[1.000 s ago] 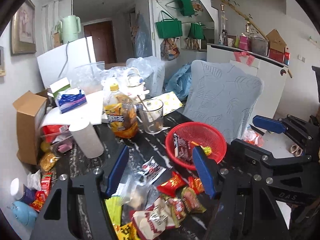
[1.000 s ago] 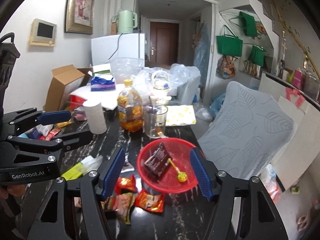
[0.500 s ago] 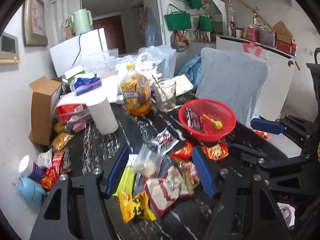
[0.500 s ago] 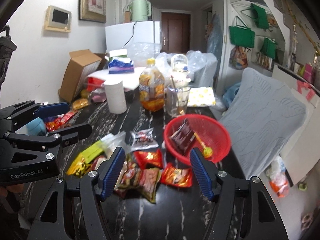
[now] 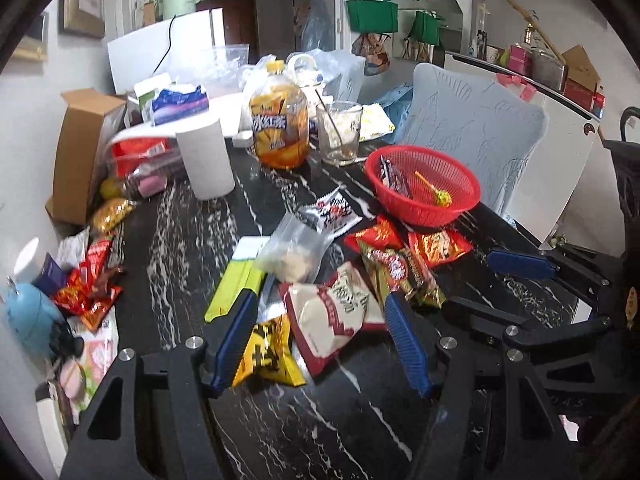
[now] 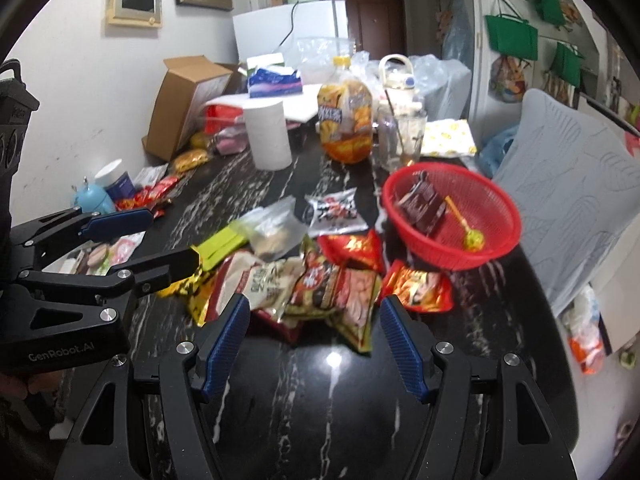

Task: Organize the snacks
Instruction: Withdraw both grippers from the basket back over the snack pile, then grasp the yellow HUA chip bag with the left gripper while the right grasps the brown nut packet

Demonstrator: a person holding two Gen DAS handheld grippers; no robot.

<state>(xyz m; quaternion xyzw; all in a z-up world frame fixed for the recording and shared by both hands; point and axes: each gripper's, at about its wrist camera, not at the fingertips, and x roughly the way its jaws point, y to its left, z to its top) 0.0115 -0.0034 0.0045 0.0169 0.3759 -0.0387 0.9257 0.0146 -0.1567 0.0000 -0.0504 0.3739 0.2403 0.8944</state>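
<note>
Snack packets point(image 5: 340, 308) heaped on the black marbled worktop point(image 5: 180, 240) beside a red mesh plastic basket point(image 5: 460, 184).
Crinkled foil and plastic, red, white, yellow; left tongs point(image 5: 320, 332) and right tongs point(image 6: 312, 332) both gape empty above them.

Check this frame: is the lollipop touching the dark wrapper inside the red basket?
Apart. The right wrist view shows red mesh between the lollipop and dark wrapper in the red basket.

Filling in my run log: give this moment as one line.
left gripper: open, empty | right gripper: open, empty | red basket: chocolate bar, lollipop | snack packets: loose on table
</note>
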